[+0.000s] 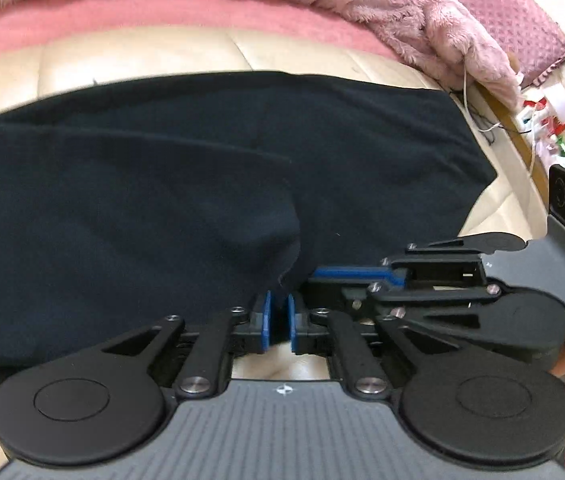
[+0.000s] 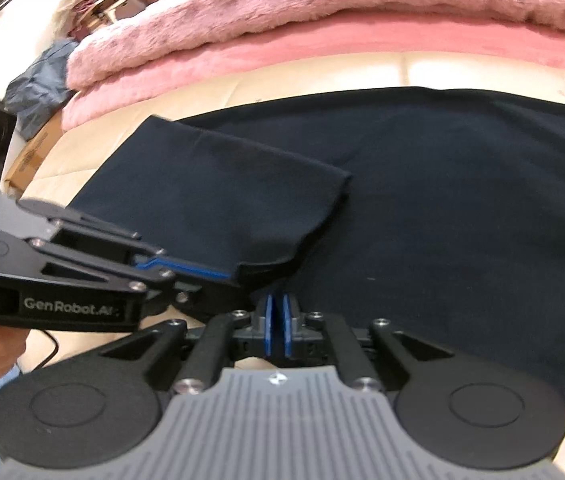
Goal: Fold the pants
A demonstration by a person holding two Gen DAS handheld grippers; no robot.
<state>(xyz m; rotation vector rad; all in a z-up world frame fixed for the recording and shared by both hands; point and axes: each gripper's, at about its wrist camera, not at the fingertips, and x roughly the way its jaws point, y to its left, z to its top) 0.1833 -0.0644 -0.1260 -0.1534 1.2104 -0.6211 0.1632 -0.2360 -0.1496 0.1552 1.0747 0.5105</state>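
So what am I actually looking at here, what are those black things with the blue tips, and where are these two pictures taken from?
They are two hand-held grippers, each carried by a person, not a robot arm. Each has a camera looking forward along its two blue-padded fingers, so one picture comes from the left hand-held gripper and the other from the right hand-held gripper. Each gripper also shows from the side in the other's picture.

Dark pants lie spread on a cream quilted surface, with pink fluffy blankets behind. One part of the pants is already folded over the rest. Both grippers are nearly closed at that folded edge; the left pinches the fabric, and the right seems to as well.
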